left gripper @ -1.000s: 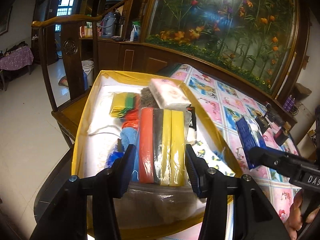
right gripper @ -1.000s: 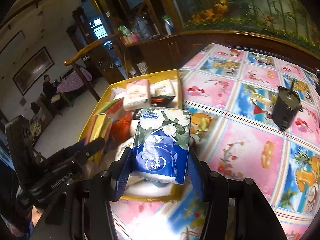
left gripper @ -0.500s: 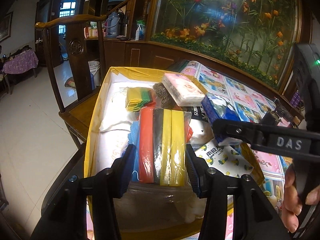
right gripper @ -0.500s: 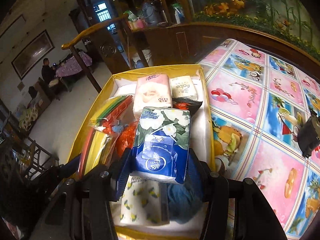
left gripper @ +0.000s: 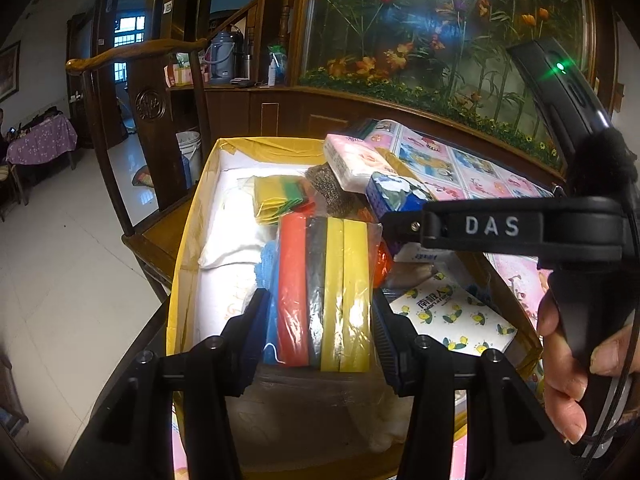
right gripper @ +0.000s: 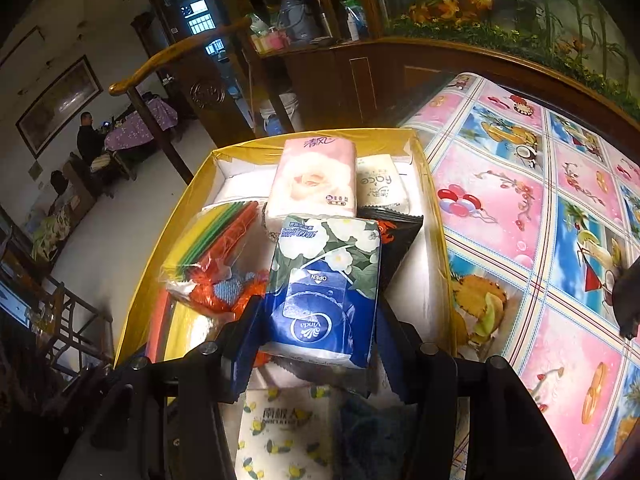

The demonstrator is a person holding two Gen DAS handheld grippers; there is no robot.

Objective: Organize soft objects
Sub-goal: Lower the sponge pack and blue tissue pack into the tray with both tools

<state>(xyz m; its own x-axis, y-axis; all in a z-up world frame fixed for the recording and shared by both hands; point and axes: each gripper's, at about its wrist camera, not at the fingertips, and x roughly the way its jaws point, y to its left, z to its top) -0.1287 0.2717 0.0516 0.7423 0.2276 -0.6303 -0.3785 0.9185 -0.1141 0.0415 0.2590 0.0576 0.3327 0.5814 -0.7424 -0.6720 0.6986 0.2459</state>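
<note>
I am holding the blue tissue pack (right gripper: 324, 292) in my right gripper (right gripper: 316, 344) over the yellow box (right gripper: 436, 216), while my left gripper (left gripper: 320, 332) is clamping the sponge pack (left gripper: 326, 288). Next I am judging a free spot inside the box.

the tissue pack (right gripper: 322, 280) hangs over the box (right gripper: 436, 216), sponge bag (left gripper: 324, 292) to its left.

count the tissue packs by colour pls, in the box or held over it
pink tissue pack: 1
cream tissue pack: 1
blue tissue pack, held in the right hand-held gripper: 1
white lemon-print tissue pack: 1
total: 4
</note>
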